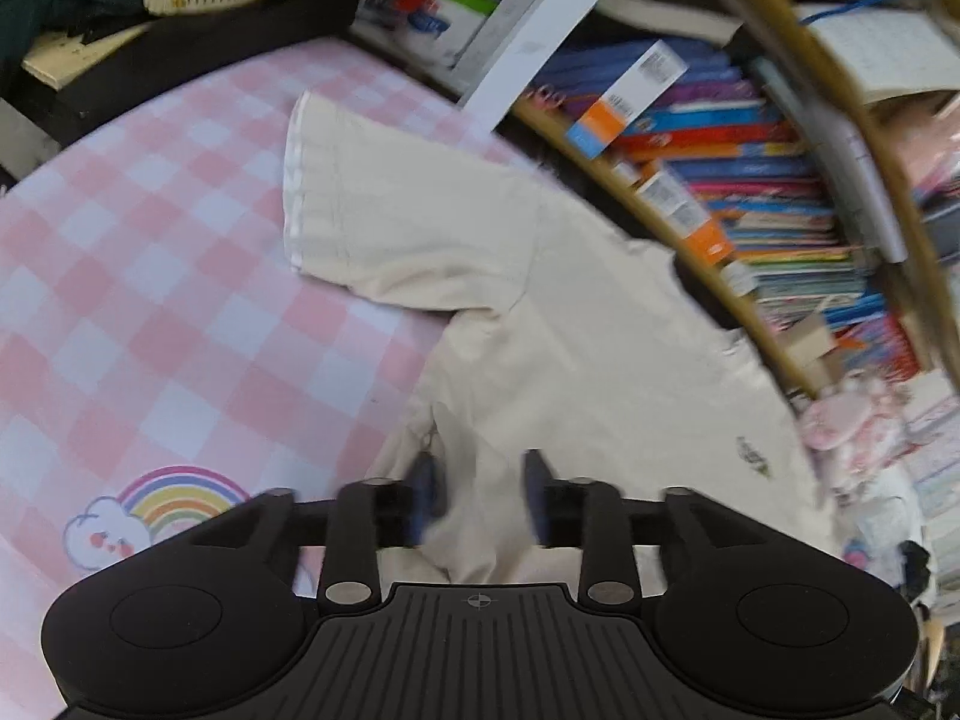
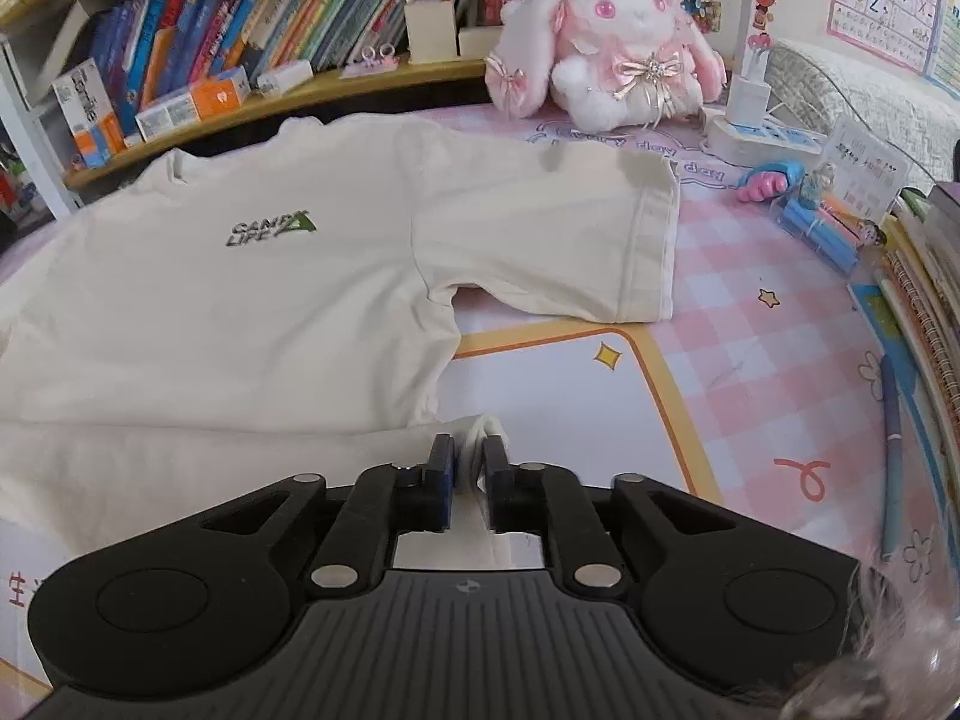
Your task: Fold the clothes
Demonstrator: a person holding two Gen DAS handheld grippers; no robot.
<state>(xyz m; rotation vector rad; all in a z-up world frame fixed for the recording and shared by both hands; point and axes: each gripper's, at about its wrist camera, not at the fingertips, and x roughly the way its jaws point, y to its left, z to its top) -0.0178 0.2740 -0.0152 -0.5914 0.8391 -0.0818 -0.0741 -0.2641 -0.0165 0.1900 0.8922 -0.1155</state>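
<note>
A cream short-sleeved T-shirt [image 2: 240,312] with a small green chest logo [image 2: 270,229] lies spread on a pink checked mat [image 2: 750,324]. In the left wrist view the same shirt [image 1: 570,324] shows one sleeve [image 1: 384,222] stretched out to the left. My left gripper [image 1: 478,468] hovers over the shirt's lower edge, blurred, its jaws apart with loose cloth between them. My right gripper [image 2: 468,444] is at the shirt's bottom right corner. Its jaws stand a little apart, with a bunched fold of the hem [image 2: 474,450] lying between the pads.
A shelf of books [image 2: 270,18] runs along the far edge behind the shirt. A pink and white plush rabbit [image 2: 606,42], a power strip [image 2: 762,138], small toys [image 2: 774,177] and stacked notebooks [image 2: 924,300] crowd the right side. A rainbow print [image 1: 174,501] marks the mat at the left.
</note>
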